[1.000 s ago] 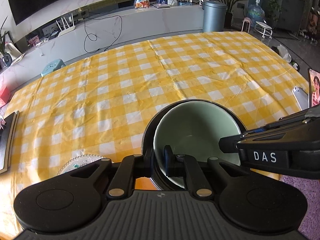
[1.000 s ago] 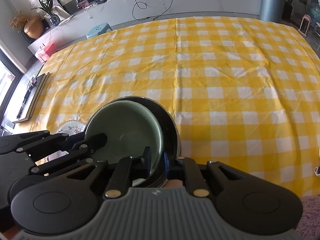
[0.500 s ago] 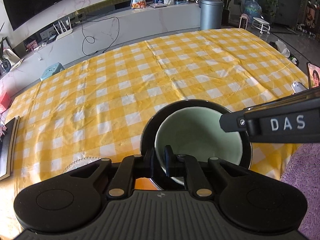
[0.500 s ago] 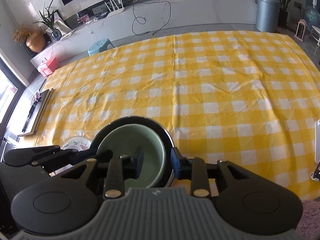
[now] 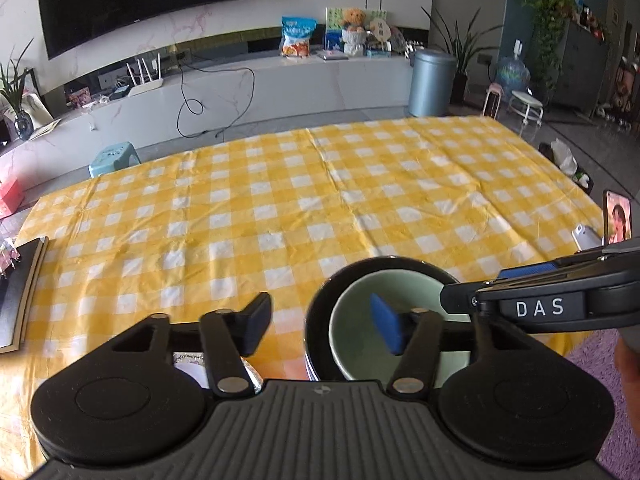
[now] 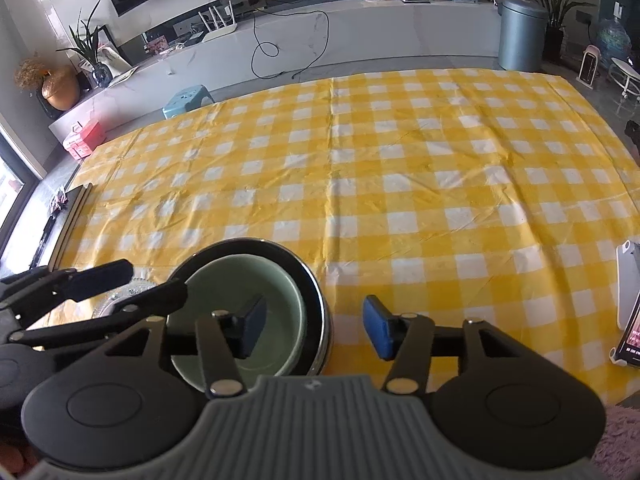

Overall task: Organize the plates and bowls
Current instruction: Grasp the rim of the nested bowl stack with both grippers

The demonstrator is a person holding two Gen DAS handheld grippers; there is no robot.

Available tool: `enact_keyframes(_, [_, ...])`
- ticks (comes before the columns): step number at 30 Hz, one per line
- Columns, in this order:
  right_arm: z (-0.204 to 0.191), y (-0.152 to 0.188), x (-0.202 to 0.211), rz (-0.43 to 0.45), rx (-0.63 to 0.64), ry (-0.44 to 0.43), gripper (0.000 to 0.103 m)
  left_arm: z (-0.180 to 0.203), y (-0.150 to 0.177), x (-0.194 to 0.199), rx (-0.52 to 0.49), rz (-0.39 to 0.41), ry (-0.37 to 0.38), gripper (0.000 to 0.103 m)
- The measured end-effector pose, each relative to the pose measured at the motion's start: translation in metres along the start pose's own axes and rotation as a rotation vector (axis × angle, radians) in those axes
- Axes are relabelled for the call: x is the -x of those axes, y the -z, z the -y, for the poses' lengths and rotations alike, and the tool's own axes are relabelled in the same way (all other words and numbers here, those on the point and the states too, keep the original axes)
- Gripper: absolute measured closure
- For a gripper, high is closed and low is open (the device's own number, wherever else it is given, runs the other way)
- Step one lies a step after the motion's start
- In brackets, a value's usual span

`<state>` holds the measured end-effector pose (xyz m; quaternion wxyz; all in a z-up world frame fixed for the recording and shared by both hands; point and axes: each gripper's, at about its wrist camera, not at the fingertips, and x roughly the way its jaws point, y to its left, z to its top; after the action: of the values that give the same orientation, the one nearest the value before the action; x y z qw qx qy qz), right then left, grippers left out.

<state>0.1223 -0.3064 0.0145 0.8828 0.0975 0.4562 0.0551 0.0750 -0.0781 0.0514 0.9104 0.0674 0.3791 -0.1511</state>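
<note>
A pale green bowl sits nested inside a black bowl near the front edge of the yellow checked tablecloth. My left gripper is opening. Its right finger hangs over the green bowl's inside, its left finger outside the black bowl, and neither pad touches. My right gripper is also opening. It straddles the right walls of the green bowl and the black bowl without pressing on them. Each view shows the other gripper: the right gripper and the left gripper.
A clear glass plate lies left of the bowls, partly under the left gripper. Two phones stand and lie at the table's right edge. A dark flat board rests at the left edge. A purple rug lies below the front edge.
Both grippers were shut on the nested bowls' rims, the left on the left side and the right on the right. Both have let go and spread wide. The left one rose slightly.
</note>
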Motion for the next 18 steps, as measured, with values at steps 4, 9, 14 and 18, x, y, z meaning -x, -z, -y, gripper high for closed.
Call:
enact_keyframes(4, [0.006, 0.003, -0.001, 0.022, -0.013, 0.001, 0.036, -0.009, 0.004, 0.002, 0.054, -0.006, 0.004, 0.021])
enact_keyframes(9, [0.014, 0.013, -0.005, 0.053, -0.068, -0.038, 0.032, -0.029, 0.02, 0.001, 0.219, -0.01, 0.017, 0.02])
enact_keyframes(14, [0.027, 0.025, -0.01, 0.099, -0.147, -0.088, 0.027, -0.047, 0.036, 0.003, 0.402, 0.019, 0.044, 0.019])
enact_keyframes(18, [0.037, 0.032, -0.016, 0.11, -0.211, -0.119, 0.027, -0.05, 0.046, 0.002, 0.482, 0.05, 0.068, 0.019])
